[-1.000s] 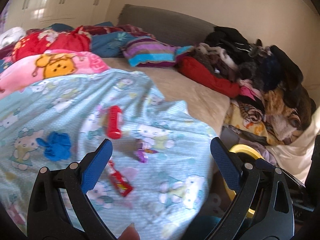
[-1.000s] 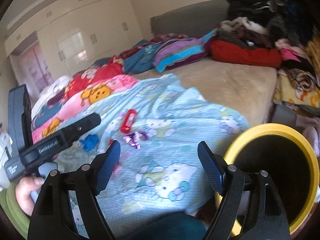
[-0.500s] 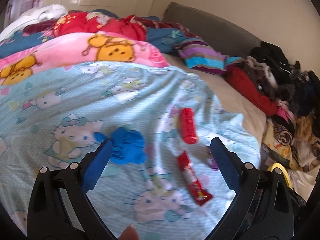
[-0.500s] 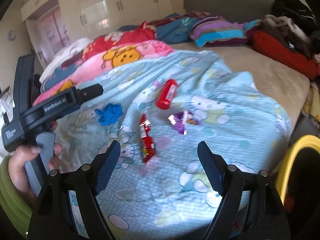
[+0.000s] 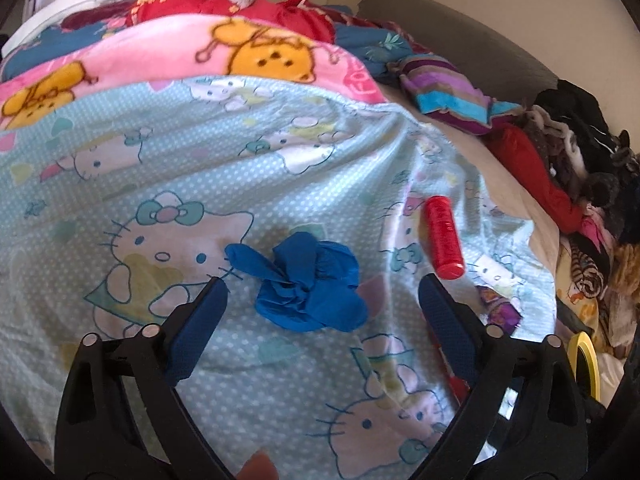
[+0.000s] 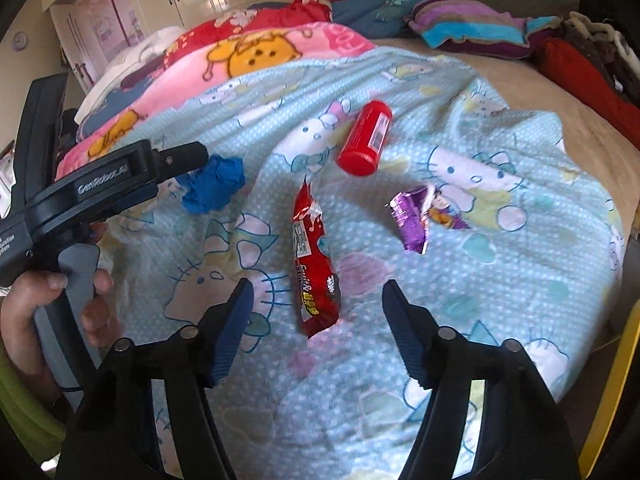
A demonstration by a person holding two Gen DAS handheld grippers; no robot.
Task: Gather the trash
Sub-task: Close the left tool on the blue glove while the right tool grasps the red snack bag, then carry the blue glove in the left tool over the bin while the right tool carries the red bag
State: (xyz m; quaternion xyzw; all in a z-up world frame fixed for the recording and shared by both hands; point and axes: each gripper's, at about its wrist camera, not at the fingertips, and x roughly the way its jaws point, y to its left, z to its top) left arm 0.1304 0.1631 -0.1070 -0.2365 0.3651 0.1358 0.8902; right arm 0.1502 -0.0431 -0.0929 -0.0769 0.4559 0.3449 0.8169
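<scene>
A crumpled blue glove point(image 5: 308, 286) lies on the light blue cartoon blanket point(image 5: 200, 160). My left gripper point(image 5: 322, 280) hangs just over it, jaws wide and closing, pads clear of the glove. A red snack wrapper point(image 6: 314, 264) lies lengthwise on the blanket. My right gripper point(image 6: 316, 286) is above its near end, jaws closing with the wrapper between them, untouched. A red cylinder point(image 6: 365, 138) and a purple wrapper point(image 6: 416, 216) lie beyond. In the right wrist view the left gripper point(image 6: 188, 160) reaches over the glove point(image 6: 214, 186), held by a hand point(image 6: 44, 308).
A yellow-rimmed bin point(image 6: 616, 392) stands at the bed's right edge. Pink and red blankets point(image 5: 208, 56) are heaped at the back. A striped pillow point(image 5: 444, 96) and a pile of dark clothes point(image 5: 580, 152) fill the far right. The bare beige mattress point(image 6: 560, 92) lies beyond the blanket.
Both grippers swung left from the bin and sank toward the blanket. The glove now sits between the left jaws, the red wrapper between the right ones, which have narrowed.
</scene>
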